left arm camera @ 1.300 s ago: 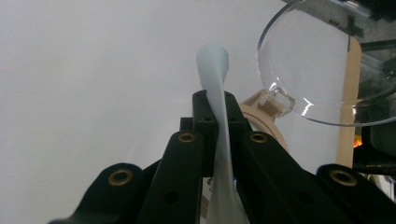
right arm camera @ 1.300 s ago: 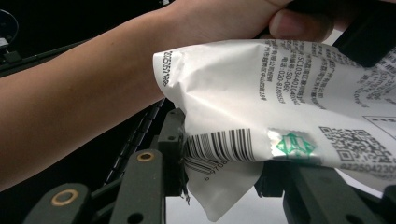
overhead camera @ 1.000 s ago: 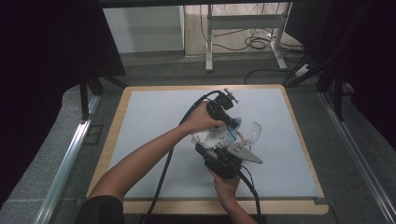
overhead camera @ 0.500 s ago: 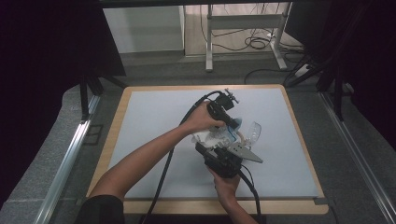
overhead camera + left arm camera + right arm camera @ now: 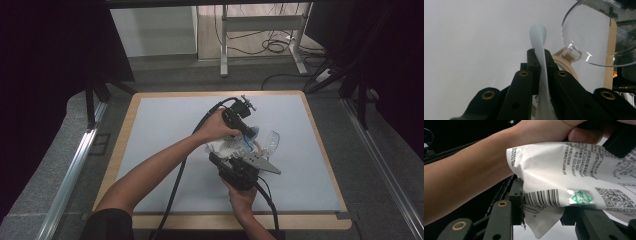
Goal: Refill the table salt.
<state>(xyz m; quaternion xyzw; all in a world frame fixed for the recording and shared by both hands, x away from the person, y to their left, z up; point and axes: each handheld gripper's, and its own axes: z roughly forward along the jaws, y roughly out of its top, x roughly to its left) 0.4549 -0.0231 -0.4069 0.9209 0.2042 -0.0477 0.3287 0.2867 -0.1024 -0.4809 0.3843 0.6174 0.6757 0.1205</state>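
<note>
Packet (image 5: 564, 182) sits mid-table, pinched in my right gripper (image 5: 542, 212); my left gripper (image 5: 541, 67) clamps its pale-blue strip (image 5: 539, 45). I'd peel slowly, both grips firm, clear of the dome (image 5: 596, 35).

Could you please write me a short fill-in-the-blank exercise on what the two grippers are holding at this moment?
1. The left gripper is shut on a thin pale ____ strip.
2. The right gripper grips a white packet printed with a black ____ and a QR code.
3. Beyond the left gripper lies a clear ____ goggle lens.

Missing words: blue; barcode; plastic
</note>
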